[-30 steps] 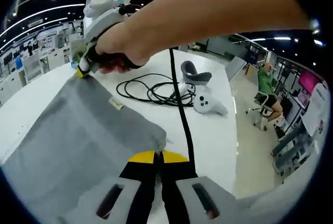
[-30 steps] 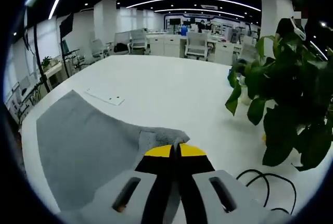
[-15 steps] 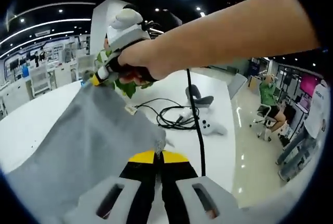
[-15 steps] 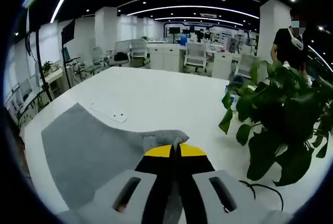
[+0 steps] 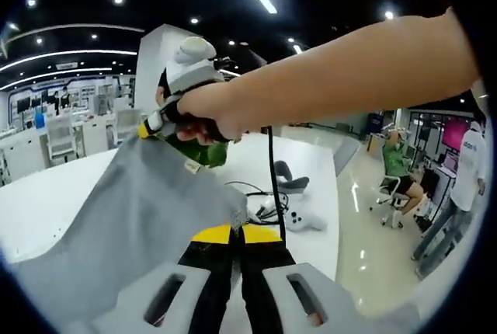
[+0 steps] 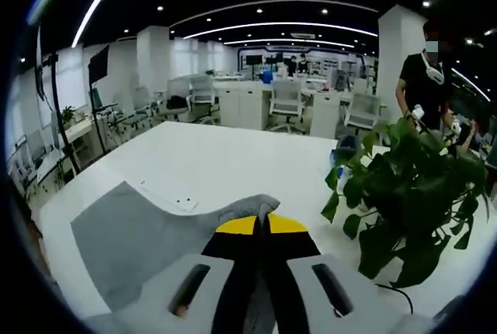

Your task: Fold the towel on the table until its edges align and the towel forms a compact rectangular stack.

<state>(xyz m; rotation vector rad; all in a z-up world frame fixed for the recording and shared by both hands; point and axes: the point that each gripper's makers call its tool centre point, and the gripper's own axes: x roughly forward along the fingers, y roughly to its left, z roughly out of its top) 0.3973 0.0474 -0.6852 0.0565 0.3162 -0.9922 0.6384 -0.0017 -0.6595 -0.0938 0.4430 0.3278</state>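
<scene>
Both grippers have raised the towel (image 5: 147, 210) higher off the table (image 6: 233, 163). Left gripper (image 5: 235, 233) and right gripper (image 6: 261, 224) each pinch a corner, jaws pressed together.

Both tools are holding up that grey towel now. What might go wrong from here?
Each tool pinches only a small bit of towel: the left tool at one corner, the right tool at another, so a corner might slip out mid-fold. The potted plant stands close beside the right tool and might get brushed. The black cable and white controller lie on the table nearby and might snag the cloth.
</scene>
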